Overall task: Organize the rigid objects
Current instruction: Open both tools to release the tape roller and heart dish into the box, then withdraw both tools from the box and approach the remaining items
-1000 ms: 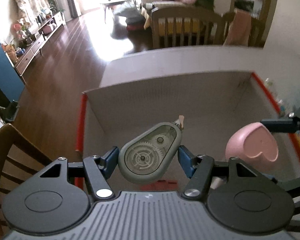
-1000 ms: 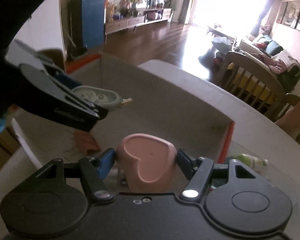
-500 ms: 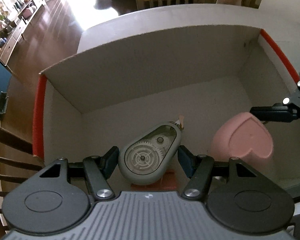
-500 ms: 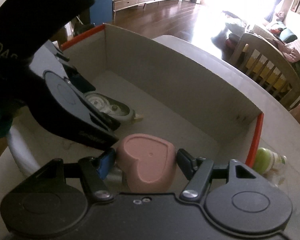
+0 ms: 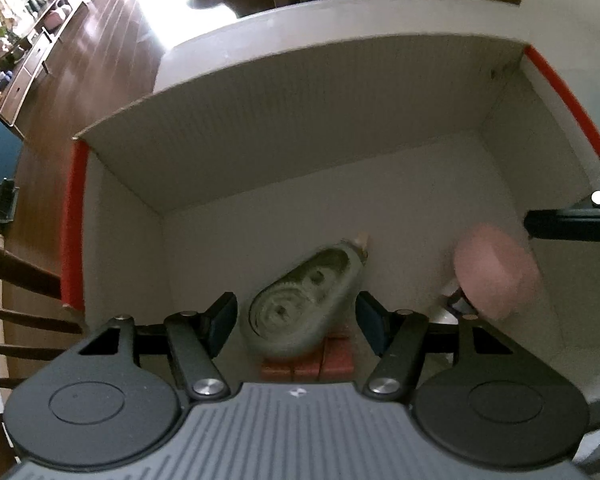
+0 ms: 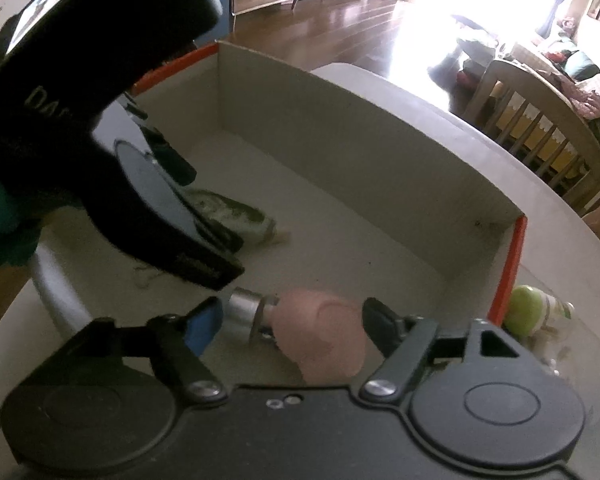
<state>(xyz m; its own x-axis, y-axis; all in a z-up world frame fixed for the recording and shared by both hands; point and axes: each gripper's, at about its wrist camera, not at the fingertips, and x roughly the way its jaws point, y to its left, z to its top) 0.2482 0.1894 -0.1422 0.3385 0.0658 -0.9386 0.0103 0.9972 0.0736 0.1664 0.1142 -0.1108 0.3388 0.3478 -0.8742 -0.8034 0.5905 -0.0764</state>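
Note:
A grey-green correction tape dispenser (image 5: 300, 300), blurred, hangs loose between the fingers of my left gripper (image 5: 296, 318). Those jaws are opening and small gaps show on both sides. It also shows under the left gripper's black body (image 6: 140, 200) as a smeared tape dispenser (image 6: 236, 212). A pink heart-shaped piece (image 6: 320, 332), also blurred, sits between the fingers of my right gripper (image 6: 292, 318). Its jaws are opening and the pads stand clear of it. Both grippers point down into the cardboard box (image 5: 300, 120). The pink heart (image 5: 496, 272) shows below a right gripper finger (image 5: 568, 224).
The box (image 6: 340, 140) has red-taped side edges (image 5: 74, 220) and stands on a pale round table. A red block (image 5: 308, 360) lies on its floor under the dispenser, a silver cylinder (image 6: 244, 312) beside the heart. A green-capped bottle (image 6: 528, 316) lies outside the right wall. Chairs stand around.
Both grippers have widened and let go: the tape dispenser and the pink heart have slipped free and blur as they drop. The left gripper has tipped further down into the box.

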